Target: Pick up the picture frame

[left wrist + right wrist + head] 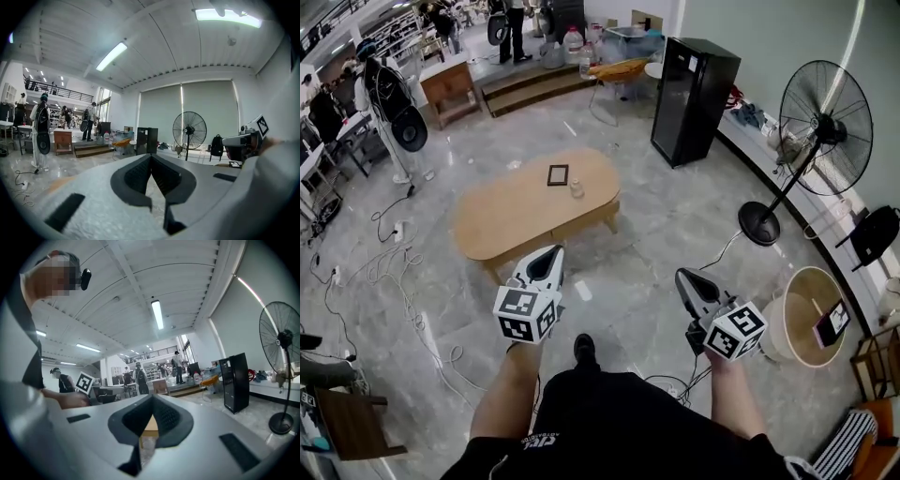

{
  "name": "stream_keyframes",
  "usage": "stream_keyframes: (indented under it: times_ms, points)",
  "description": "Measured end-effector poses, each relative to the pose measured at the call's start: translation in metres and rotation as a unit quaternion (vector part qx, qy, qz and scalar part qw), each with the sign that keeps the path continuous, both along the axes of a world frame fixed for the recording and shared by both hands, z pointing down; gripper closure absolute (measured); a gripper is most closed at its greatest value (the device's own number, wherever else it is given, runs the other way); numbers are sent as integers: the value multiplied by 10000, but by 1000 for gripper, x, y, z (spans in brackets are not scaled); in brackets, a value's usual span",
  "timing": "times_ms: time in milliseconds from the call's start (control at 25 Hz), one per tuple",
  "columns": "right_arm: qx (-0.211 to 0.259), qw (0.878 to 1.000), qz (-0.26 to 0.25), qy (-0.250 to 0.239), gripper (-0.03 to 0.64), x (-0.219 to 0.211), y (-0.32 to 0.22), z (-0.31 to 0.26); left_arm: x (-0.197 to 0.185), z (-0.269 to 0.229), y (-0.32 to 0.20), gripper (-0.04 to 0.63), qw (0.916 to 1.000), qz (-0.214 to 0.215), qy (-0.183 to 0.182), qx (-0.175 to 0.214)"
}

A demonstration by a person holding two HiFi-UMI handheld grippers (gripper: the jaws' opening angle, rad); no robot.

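Nearest the camera, the left gripper and the right gripper are held out at waist level above the person's dark shoe. Both point towards the table. The jaws of each gripper are closed together at the tips, with nothing between them (each gripper's own view confirms this).

The floor is glossy grey marble. Loose white cables trail across it on the left. A round beige tub stands on the right.

Beyond the grippers stands a low oval wooden table. The picture frame, small and dark, lies flat on its far half, well apart from both grippers. A small clear jar stands just beside the frame.

Farther off are a black cabinet, a pedestal fan and a wooden side cabinet.
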State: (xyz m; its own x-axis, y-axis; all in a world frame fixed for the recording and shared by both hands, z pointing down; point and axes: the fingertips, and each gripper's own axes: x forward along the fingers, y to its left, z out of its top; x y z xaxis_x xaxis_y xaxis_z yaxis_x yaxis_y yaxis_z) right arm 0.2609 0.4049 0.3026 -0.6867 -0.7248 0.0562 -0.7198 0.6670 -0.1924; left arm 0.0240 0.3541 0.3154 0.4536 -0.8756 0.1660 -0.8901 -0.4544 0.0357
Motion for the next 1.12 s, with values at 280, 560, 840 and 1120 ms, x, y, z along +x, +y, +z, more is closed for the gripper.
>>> stream_keyframes:
  times_ms: [280,560,840,1120]
  points:
    - [-118,9999,-31,69,611,-30,-92,-2,-28,4,-85,586,9999,35,14,-119]
    - [-289,9993,-180,176,611,-78,-171,0,-76,23,-157,586,9992,-72,130,-368]
    - [-205,9983,-467,283,611,-141,-221,-11,-126,29,-208,586,9988,-145,175,-424]
    - [-348,9980,-480,206,611,-153,-252,0,-144,26,-226,586,9988,-197,153,-415]
